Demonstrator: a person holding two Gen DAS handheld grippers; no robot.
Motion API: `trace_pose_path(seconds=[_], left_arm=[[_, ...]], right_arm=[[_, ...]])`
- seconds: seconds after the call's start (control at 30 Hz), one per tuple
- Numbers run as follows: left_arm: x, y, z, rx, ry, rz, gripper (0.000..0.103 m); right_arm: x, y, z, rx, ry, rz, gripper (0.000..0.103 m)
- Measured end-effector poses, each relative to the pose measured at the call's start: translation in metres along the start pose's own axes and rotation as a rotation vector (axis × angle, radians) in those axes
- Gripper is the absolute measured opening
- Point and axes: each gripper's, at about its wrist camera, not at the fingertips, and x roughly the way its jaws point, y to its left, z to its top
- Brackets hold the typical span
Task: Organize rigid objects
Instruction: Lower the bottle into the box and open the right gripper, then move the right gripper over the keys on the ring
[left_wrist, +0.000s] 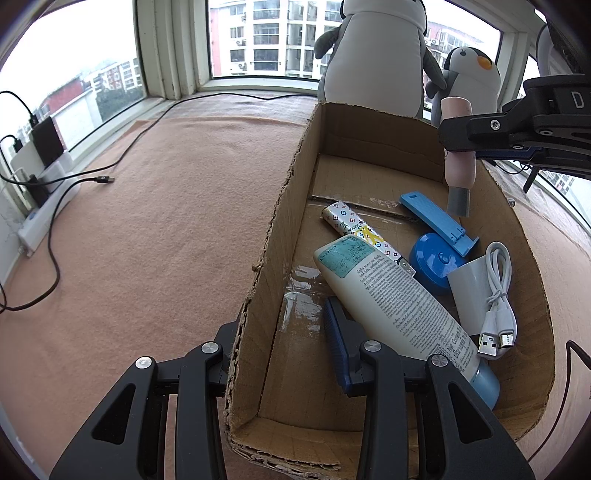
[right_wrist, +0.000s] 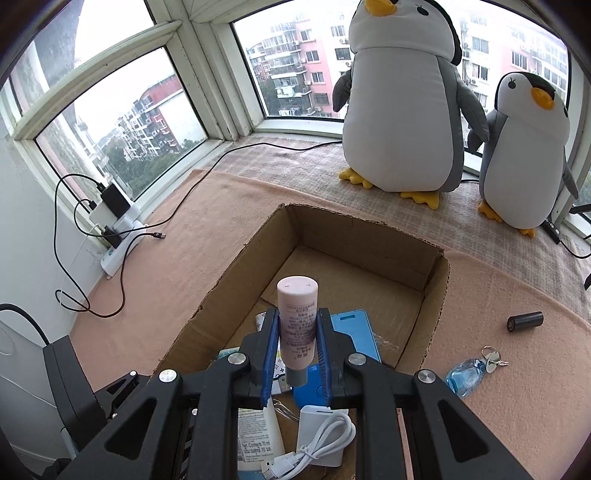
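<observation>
While clamping one pink tube (right_wrist: 297, 325), two penguins (right_wrist: 402, 99).

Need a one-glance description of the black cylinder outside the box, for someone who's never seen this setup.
Start at the cardboard box on the pink blanket below the two plush penguins. Look on the blanket off the box's right wall: a short black cylinder lies on its side. Its neighbours nearer the camera are a set of keys and a clear blue bottle; it alone is black.

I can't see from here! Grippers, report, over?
Right gripper shut on pink tube, cap down, above cardboard box. Left gripper straddles box wall, apparently gripping. Below: blue stand.
</observation>
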Motion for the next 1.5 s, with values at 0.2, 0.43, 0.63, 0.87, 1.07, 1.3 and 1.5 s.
trace_pose_path(seconds=[0.2, 0.43, 0.63, 0.87, 1.07, 1.3, 1.5], left_arm=[[0.000, 0.000, 0.000, -0.001, -0.001, -0.001, 0.036], [0.000, 0.000, 0.000, -0.001, 0.000, 0.000, 0.036], [0.000, 0.000, 0.000, 0.001, 0.000, 0.000, 0.036], [0.000, 0.000, 0.000, 0.000, 0.000, 0.000, 0.036], [-0.001, 0.000, 0.001, -0.001, 0.000, 0.000, 0.036], [-0.001, -0.001, 0.001, 0.000, 0.000, 0.001, 0.036], [-0.001, -0.001, 0.001, 0.000, 0.000, 0.000, 0.036]], right_arm=[[-0.010, 0.001, 0.001, 0.004, -0.061, 0.016, 0.081], [-0.018, -0.005, 0.002, 0.020, -0.088, -0.013, 0.082], [-0.023, -0.019, -0.007, 0.037, -0.076, -0.029, 0.082], [-0.041, -0.055, -0.022, 0.081, -0.076, -0.051, 0.082], [-0.056, -0.109, -0.040, 0.152, -0.059, -0.112, 0.082], [-0.058, -0.166, -0.044, 0.321, -0.023, -0.105, 0.080], [-0.039, -0.184, -0.038, 0.428, 0.050, -0.073, 0.056]])
